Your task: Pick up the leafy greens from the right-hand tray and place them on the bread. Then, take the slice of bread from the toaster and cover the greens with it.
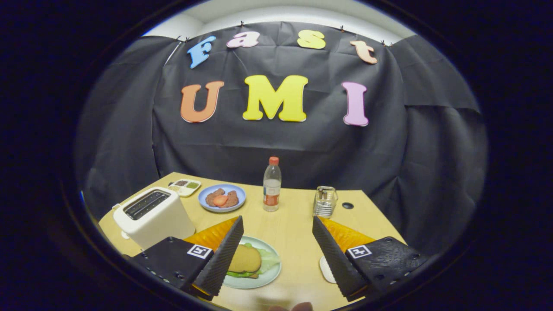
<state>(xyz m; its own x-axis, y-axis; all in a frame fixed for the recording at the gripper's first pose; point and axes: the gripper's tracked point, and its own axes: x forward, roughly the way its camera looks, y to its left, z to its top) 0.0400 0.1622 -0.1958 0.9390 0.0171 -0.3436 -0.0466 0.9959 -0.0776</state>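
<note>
Green leaves (268, 260) already lie under the bread (245, 259) on the plate (271, 278) beside the left finger, so the hand-held gripper (276, 255) hangs spread and empty, toaster (152, 217) ahead-left.

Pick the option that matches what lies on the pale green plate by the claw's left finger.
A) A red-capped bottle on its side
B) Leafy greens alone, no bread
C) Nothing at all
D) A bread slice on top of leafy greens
D: on the plate a bread slice sits over the greens, whose leaves poke out at its edges, while the claw is open, holding nothing.
</note>
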